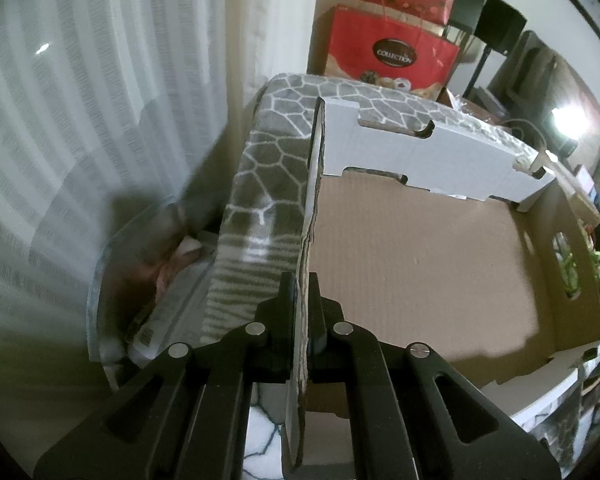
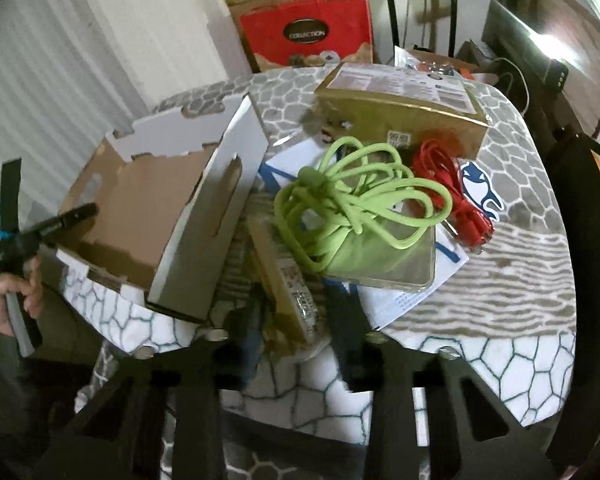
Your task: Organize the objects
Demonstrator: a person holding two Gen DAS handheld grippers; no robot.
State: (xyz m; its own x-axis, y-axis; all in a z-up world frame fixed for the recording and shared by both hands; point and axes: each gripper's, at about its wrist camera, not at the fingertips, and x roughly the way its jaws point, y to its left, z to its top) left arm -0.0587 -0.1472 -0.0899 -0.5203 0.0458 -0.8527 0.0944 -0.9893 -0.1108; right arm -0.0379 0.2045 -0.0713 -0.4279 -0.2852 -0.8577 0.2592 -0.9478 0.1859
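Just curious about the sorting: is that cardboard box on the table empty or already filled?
Empty: the cardboard box shows only its bare brown floor.

Both views are fisheye images with strong barrel distortion, straight edges bowing toward a black circular vignette at the corners. Illumination is moderate and indoor: a bright lamp at the upper right blows out into glare, and diffuse daylight passes through the sheer curtain on the left, casting soft shadows inside the cardboard box. The right wrist view shows motion blur, most marked on the near gripper fingers, while the left wrist view is sharper.
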